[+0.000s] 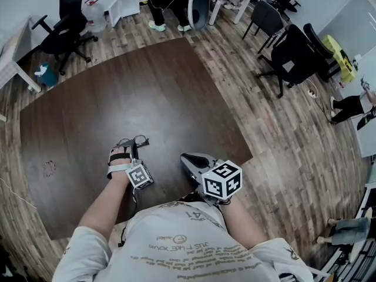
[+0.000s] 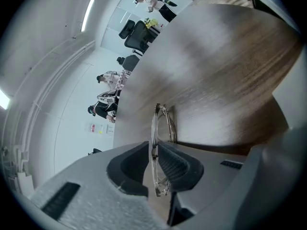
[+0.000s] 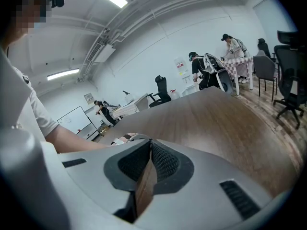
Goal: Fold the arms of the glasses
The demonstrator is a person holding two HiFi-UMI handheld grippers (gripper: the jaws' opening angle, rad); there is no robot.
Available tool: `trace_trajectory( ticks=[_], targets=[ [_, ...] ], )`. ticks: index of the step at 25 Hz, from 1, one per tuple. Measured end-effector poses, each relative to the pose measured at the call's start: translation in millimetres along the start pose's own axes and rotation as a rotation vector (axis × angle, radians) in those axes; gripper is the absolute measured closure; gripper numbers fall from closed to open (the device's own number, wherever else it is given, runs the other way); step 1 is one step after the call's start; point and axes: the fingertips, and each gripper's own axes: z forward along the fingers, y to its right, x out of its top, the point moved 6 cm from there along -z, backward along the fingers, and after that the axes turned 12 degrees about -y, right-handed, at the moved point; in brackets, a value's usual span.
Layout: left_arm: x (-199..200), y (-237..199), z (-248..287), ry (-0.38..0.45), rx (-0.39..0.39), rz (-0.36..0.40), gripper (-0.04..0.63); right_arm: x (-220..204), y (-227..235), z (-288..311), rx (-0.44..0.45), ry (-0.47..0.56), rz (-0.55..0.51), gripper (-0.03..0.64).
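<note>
A pair of clear-framed glasses (image 1: 135, 141) lies on the dark brown table (image 1: 117, 87), close to its near edge. My left gripper (image 1: 126, 151) is right at them. In the left gripper view the glasses (image 2: 162, 123) stand edge-on between the two pads, and a sliver of room shows on either side of the frame, so the left gripper (image 2: 154, 153) is open around them. My right gripper (image 1: 189, 157) hovers a hand's width to the right, apart from the glasses. Its pads meet at the tip, so the right gripper (image 3: 149, 150) is shut and holds nothing.
The table's right corner (image 1: 249, 151) lies just beyond my right gripper, with wood floor (image 1: 294, 157) past it. Black office chairs (image 1: 294, 57) stand at the far right and one (image 1: 61, 34) at the far left. Seated people (image 1: 167, 2) are at the back.
</note>
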Motion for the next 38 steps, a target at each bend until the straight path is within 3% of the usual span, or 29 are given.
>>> trace_trajectory(
  ticks=[8, 13, 15, 18, 22, 25, 28, 34, 38],
  targets=[
    [-3.1, -3.8, -5.1, 0.025, -0.038, -0.083, 0.466, -0.6, 1.9, 2.3, 0.028, 0.001, -0.010, 0.592],
    [-12.2, -12.5, -17.4, 0.047, -0.069, -0.183, 0.465, 2.5, -1.7, 6.6, 0.078, -0.003, -0.003, 0.592],
    [-15.5, -17.9, -24.9, 0.062, -0.092, -0.266, 0.476, 3.0, -2.2, 8.5, 0.099, -0.005, -0.004, 0.592],
    [-21.4, -29.1, -37.5, 0.077, -0.139, -0.432, 0.566, 3.6, -3.5, 12.6, 0.118, -0.018, -0.025, 0.592],
    [-34.2, -55.1, -53.0, 0.079, -0.250, -0.732, 0.580, 14.3, -11.1, 21.4, 0.143, -0.021, -0.073, 0.592],
    [-42.5, -77.4, -69.6, 0.101, -0.324, -0.970, 0.580, 27.6, -16.7, 23.1, 0.129, 0.057, -0.095, 0.592],
    [-49.4, -100.8, -94.4, 0.143, -0.343, -1.155, 0.580, 39.9, -18.5, 24.8, 0.105, 0.144, -0.073, 0.594],
    [-51.0, -136.0, -155.8, 0.238, -0.275, -1.323, 0.581, 60.6, -20.0, 28.0, 0.093, 0.243, -0.077, 0.603],
    [-57.7, -136.8, -176.6, 0.239, -0.248, -1.409, 0.581, 69.2, -29.3, 34.5, 0.087, 0.250, -0.153, 0.604]
  ],
)
